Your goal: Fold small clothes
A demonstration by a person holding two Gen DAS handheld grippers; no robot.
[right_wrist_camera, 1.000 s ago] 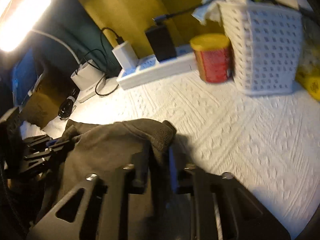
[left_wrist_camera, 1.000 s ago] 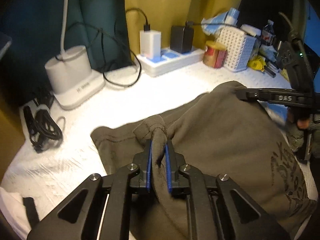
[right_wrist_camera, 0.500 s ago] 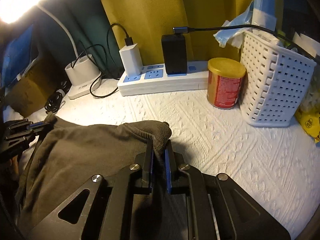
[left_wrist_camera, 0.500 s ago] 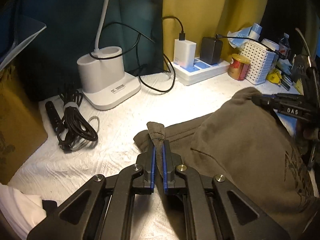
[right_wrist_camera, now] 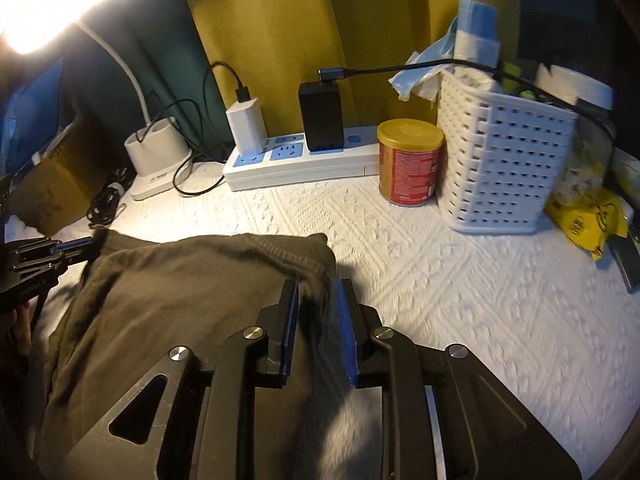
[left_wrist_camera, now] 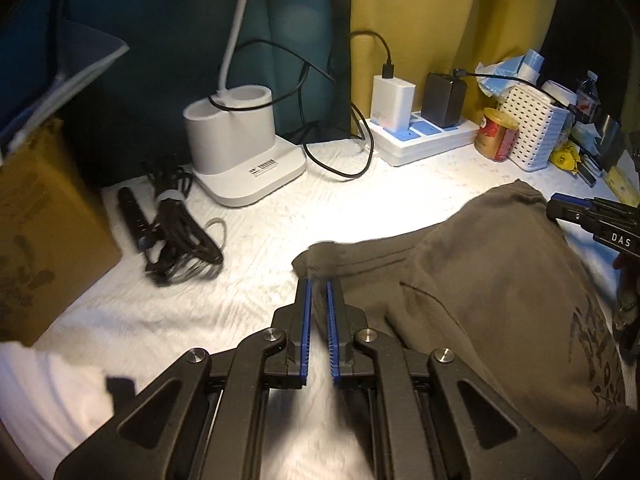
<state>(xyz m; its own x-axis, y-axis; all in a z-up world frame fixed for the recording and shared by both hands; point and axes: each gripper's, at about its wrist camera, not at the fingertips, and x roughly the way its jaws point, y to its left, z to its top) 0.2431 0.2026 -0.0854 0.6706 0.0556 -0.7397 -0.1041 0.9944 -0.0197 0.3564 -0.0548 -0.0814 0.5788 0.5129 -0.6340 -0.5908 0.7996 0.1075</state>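
An olive-brown garment (left_wrist_camera: 480, 280) with a dark print lies folded on the white textured table cover (left_wrist_camera: 260, 220). My left gripper (left_wrist_camera: 318, 284) is at its near-left corner, jaws almost together with the cloth's edge in the narrow gap. In the right wrist view the same garment (right_wrist_camera: 180, 300) fills the lower left. My right gripper (right_wrist_camera: 316, 284) straddles its right corner. Its jaws are opening and the hem sits loose between the blue pads (right_wrist_camera: 343, 308). Each gripper shows in the other's view: the right gripper (left_wrist_camera: 560, 208) at the far edge, the left gripper (right_wrist_camera: 90, 245) at the left.
At the back stand a white lamp base (left_wrist_camera: 240, 140), a power strip (right_wrist_camera: 300, 164) with two chargers, a red can (right_wrist_camera: 410, 164) and a white basket (right_wrist_camera: 508, 168). A coiled black cable (left_wrist_camera: 176, 240) and a cardboard box (left_wrist_camera: 40, 240) lie left. A yellow packet (right_wrist_camera: 580, 220) lies right.
The garment's raised edge has come down flat onto the table. The right jaws have parted from the hem they pinched. The corner in the left jaws no longer sticks up.
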